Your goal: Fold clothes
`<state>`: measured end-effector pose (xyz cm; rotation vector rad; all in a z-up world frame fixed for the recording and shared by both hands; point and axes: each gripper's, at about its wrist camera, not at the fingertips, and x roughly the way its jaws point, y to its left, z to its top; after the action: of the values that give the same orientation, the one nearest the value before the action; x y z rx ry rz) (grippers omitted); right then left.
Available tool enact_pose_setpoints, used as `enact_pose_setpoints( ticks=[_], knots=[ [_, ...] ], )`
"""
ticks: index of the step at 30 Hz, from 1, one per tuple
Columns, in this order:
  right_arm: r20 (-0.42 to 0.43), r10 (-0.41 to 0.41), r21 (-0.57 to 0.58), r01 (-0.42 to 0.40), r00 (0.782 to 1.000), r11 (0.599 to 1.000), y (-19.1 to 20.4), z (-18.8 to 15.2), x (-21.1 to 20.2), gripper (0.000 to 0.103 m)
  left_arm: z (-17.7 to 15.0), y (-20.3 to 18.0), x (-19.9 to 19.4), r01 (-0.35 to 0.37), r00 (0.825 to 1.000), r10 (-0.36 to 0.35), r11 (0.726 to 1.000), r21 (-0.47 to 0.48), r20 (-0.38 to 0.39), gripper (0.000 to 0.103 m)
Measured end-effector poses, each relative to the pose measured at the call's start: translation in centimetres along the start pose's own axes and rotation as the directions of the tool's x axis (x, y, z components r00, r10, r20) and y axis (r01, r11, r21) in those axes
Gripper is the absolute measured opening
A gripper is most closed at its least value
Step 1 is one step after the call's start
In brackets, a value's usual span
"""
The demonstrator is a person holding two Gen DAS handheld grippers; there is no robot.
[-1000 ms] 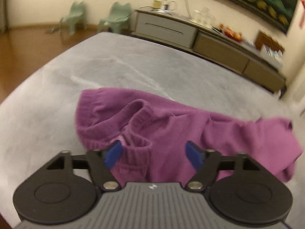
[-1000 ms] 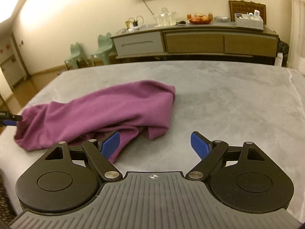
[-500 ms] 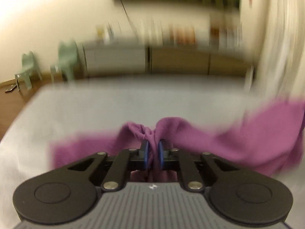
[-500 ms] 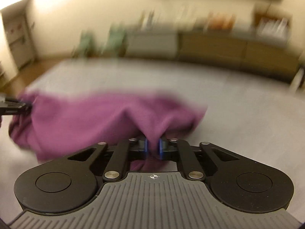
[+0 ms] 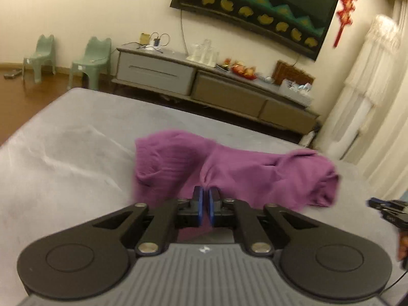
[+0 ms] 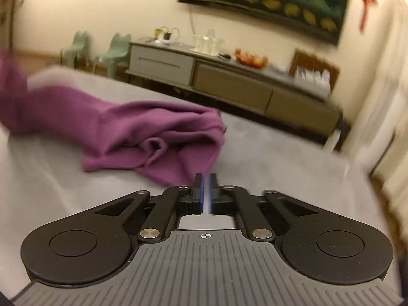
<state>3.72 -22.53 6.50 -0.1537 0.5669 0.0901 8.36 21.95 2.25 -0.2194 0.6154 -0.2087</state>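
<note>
1. A purple knit garment [image 5: 229, 170] lies bunched across the middle of a grey padded table [image 5: 63, 158], its ribbed end humped up at the ten o'clock side of the left wrist view and its looser end trailing toward three o'clock.

2. The left gripper [image 5: 206, 201] has its blue pads pressed together on a small peak of the purple cloth, which rises to the tips at twelve o'clock and also shows beneath the jaws.

3. The right gripper [image 6: 206, 191] shows a thin gap between its blue pads and the jaws are opening; bare grey table shows through the gap, and no cloth is between the tips.

4. In the right wrist view the garment [image 6: 142, 137] sits from nine to twelve o'clock of the tips, its nearest flap just beside the left-hand pad; whether it touches is blurred.

5. The right gripper's tip [image 5: 380, 205] shows at the three o'clock edge of the left wrist view, apart from the cloth's loose end.

6. Progress, judged from the lie of the cloth: early. Nothing is laid flat, no clean fold edge shows, and the sleeves or hem cannot be told apart.

7. Left to do, by this reading: spread the garment flat, then fold it.
</note>
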Motion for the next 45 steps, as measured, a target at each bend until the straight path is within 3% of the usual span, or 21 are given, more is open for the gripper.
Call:
enact_pose_setpoints(
  ticks=[2,7,9,13,15,18,19,21,22,23,24,25,28,30,33,35,37,41,42,44,45],
  knots=[
    [0.055,0.019,0.056,-0.022,0.998,0.998,0.3,-0.4,-1.2,0.060,-1.1,0.8,0.4,-0.065,0.997,0.064,0.997,-0.035,-0.041,0.001],
    [0.007,0.047,0.219,-0.047,0.999,0.975,1.3,-1.1,-1.1,0.066,-1.4,2.8,2.1,-0.037,0.991,0.022,0.993,-0.115,-0.129,0.002],
    [-0.005,0.076,0.282,-0.072,0.997,0.957,1.2,0.5,-0.3,0.075,-1.0,2.3,2.6,-0.031,0.991,0.017,0.995,-0.099,-0.136,0.017],
    [-0.030,0.078,0.324,-0.064,0.996,0.944,-0.3,6.1,4.2,0.089,-0.7,0.6,5.8,-0.059,0.989,0.045,0.994,-0.093,-0.144,0.074],
    [-0.056,0.039,0.347,-0.017,0.998,0.938,-1.3,8.4,7.3,0.093,0.0,-0.2,7.4,-0.082,0.989,0.069,0.992,-0.092,-0.132,0.079],
    [-0.148,-0.023,0.343,0.074,0.989,0.937,-2.6,10.4,13.9,0.093,0.9,-1.5,10.1,-0.061,0.982,0.051,0.997,-0.052,-0.183,0.102],
    [-0.189,-0.030,0.337,0.093,0.981,0.937,-3.0,10.6,16.2,0.093,0.8,-1.8,11.0,-0.082,0.976,0.077,0.997,-0.015,-0.205,0.102],
    [-0.274,-0.019,0.326,0.111,0.961,0.939,-3.5,10.7,20.5,0.084,0.7,-2.1,13.0,-0.135,0.960,0.143,0.990,0.048,-0.241,0.078],
    [-0.319,0.022,0.325,0.088,0.948,0.942,-3.7,10.5,22.1,0.048,0.6,-2.0,13.9,-0.166,0.950,0.178,0.984,0.070,-0.256,0.033],
    [-0.336,0.053,0.324,0.062,0.940,0.944,-3.8,10.7,23.0,0.026,0.9,-1.3,14.5,-0.180,0.945,0.187,0.982,0.051,-0.270,0.013],
    [-0.346,0.081,0.322,0.037,0.935,0.946,-3.8,11.0,23.7,0.022,1.5,-0.3,14.5,-0.175,0.950,0.169,0.985,0.001,-0.262,0.006],
    [-0.287,0.093,0.332,0.008,0.953,0.943,-3.9,12.1,22.6,0.012,2.4,0.7,13.1,-0.173,0.963,0.159,0.984,-0.046,-0.215,0.006],
    [-0.032,0.101,0.341,-0.084,0.994,0.936,-4.5,15.5,16.5,0.010,5.2,3.6,8.8,-0.153,0.988,0.144,0.972,-0.181,-0.058,0.005],
    [0.167,0.083,0.314,-0.133,0.982,0.940,-4.7,16.7,10.0,0.010,5.8,5.4,5.5,-0.112,0.993,0.119,0.960,-0.256,0.014,0.005],
    [0.292,0.022,0.173,-0.075,0.956,0.982,-3.6,13.0,0.9,0.010,4.7,7.4,2.5,-0.112,0.991,0.129,0.949,-0.296,0.040,0.005],
    [0.227,-0.041,0.086,0.022,0.973,0.996,-2.7,7.5,-1.4,0.015,3.1,8.1,2.6,-0.127,0.992,0.125,0.947,-0.294,-0.025,0.005],
    [0.030,-0.082,0.035,0.081,0.996,0.996,-2.3,1.1,-1.0,0.028,1.5,8.5,3.1,-0.140,0.988,0.116,0.950,-0.281,-0.099,0.005],
    [-0.329,-0.182,0.231,0.266,0.926,0.936,-5.3,-8.2,-0.1,0.034,-0.7,7.9,4.1,-0.152,0.977,0.109,0.959,-0.238,-0.184,0.005],
    [-0.294,-0.134,0.351,0.237,0.946,0.906,-6.6,-8.3,-1.2,0.034,-0.6,7.6,3.8,-0.156,0.978,0.119,0.963,-0.222,-0.174,0.006],
    [-0.169,-0.084,0.496,0.159,0.982,0.854,-8.1,-7.9,-2.9,0.064,-0.3,7.1,3.3,-0.168,0.979,0.141,0.968,-0.187,-0.150,0.008],
    [-0.138,-0.089,0.534,0.150,0.986,0.832,-8.4,-7.7,-3.3,0.067,0.0,6.8,2.8,-0.173,0.980,0.152,0.969,-0.174,-0.127,0.009]
  ],
)
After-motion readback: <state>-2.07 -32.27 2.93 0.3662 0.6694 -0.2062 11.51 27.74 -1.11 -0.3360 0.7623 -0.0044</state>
